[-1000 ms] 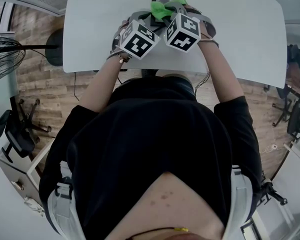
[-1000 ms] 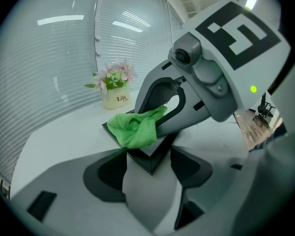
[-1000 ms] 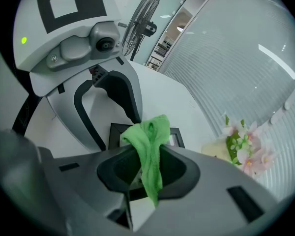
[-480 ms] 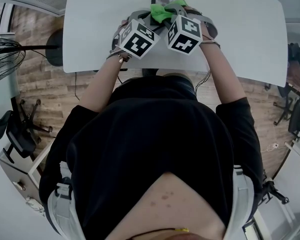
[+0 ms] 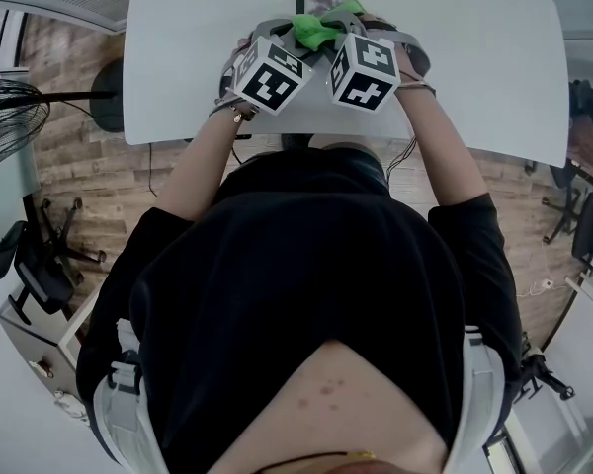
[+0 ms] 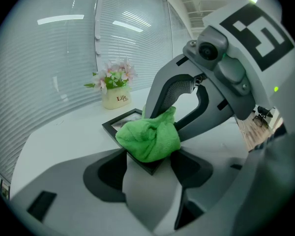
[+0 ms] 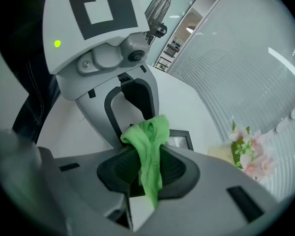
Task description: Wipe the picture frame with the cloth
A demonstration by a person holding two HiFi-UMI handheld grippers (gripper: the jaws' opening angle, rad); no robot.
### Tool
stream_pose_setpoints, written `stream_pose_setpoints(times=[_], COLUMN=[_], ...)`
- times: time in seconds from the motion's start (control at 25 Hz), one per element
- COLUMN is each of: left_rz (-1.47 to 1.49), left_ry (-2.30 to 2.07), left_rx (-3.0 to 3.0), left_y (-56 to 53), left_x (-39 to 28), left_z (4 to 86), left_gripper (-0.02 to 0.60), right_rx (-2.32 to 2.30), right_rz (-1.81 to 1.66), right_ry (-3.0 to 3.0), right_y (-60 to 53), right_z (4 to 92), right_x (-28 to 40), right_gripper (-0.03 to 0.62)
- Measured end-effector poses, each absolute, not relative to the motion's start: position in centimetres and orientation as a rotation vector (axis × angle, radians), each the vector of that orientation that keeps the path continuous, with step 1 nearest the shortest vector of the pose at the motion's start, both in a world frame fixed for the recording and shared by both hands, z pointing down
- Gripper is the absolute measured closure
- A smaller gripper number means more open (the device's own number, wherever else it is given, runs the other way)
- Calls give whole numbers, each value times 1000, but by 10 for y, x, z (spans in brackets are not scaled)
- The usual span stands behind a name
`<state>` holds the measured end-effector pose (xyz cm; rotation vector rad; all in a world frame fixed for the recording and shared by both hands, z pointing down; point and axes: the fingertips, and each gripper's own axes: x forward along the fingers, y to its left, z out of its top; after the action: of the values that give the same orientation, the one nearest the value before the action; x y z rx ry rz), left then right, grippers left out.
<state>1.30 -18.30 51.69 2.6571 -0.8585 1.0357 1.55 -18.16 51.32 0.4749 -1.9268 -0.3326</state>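
I have the right hand-held gripper (image 7: 146, 162) clenched on the cloth (image 7: 148, 136). A green strip runs down between its jaws, and the bunched end sits out in front. That wad rests on the near part of the picture frame (image 6: 119, 124), which lies towards the far edge of the white desk (image 5: 455, 57), just ahead of both grippers. The left hand-held gripper (image 6: 148, 165) has its jaws spread wide, with the near corner of the frame between them. As far as I can tell they are grasping that corner to steady it, though the cloth covers part of the contact.

I judge the wipe to be in progress rather than done. The cloth is on the frame and bears on the near corner, while the far side, towards the flower pot (image 6: 115, 96), lies uncovered. No view shows which parts are already clean. What is left, by my reckoning, is to carry the cloth across the glass and the far border while the left side keeps the frame from sliding.
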Motion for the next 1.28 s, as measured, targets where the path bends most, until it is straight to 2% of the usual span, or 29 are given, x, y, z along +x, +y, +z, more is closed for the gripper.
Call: stream_pose_setpoints(times=[0.76, 1.28], left_rz=[1036, 970], left_ry=[-872, -942], left_rx=[2673, 2691], left_y=[-182, -179], left_x=[15, 12], left_z=[517, 512], left_gripper=[291, 318], right_rx=[574, 945], right_rz=[-202, 75], right_ry=[-2043, -2364], right_y=[-172, -166], right_z=[507, 453], right_x=[20, 47], right_gripper=[497, 496])
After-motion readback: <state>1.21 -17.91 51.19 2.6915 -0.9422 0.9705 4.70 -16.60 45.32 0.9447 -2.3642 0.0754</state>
